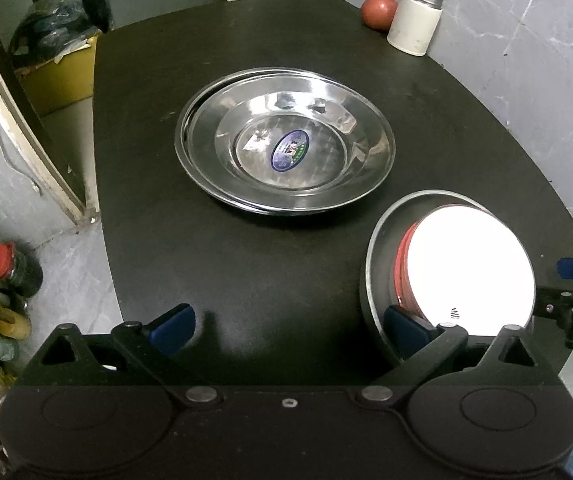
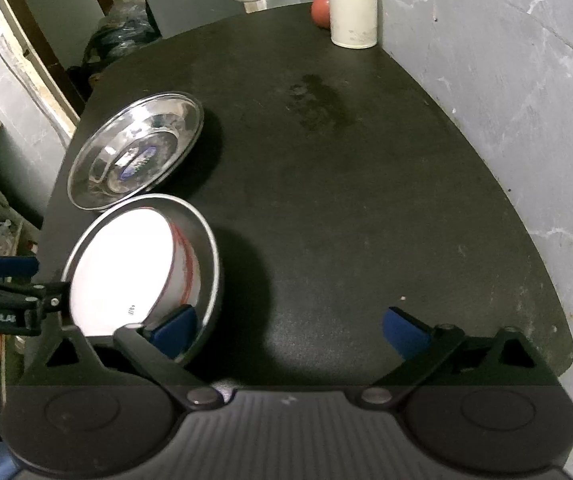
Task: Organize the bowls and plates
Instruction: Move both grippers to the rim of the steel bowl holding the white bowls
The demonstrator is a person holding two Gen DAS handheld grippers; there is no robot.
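Observation:
Two nested steel plates [image 1: 286, 144] with an oval sticker lie mid-table; in the right wrist view these steel plates [image 2: 134, 152] are at the left. A grey steel bowl [image 1: 374, 276] holds a white bowl with a red band [image 1: 466, 268], also seen as the steel bowl [image 2: 210, 256] and white bowl [image 2: 118, 264]. My left gripper [image 1: 290, 330] is open, its right pad [image 1: 406, 332] at the steel bowl's near rim. My right gripper [image 2: 289, 330] is open, its left pad [image 2: 174, 328] at the same bowl's rim. I cannot tell whether either pad touches it.
A white canister [image 1: 414, 20] and a red round fruit [image 1: 378, 12] stand at the black table's [image 1: 246, 260] far right corner by the grey wall. Bottles [image 1: 14, 268] and a yellow bin [image 1: 62, 76] sit on the floor to the left.

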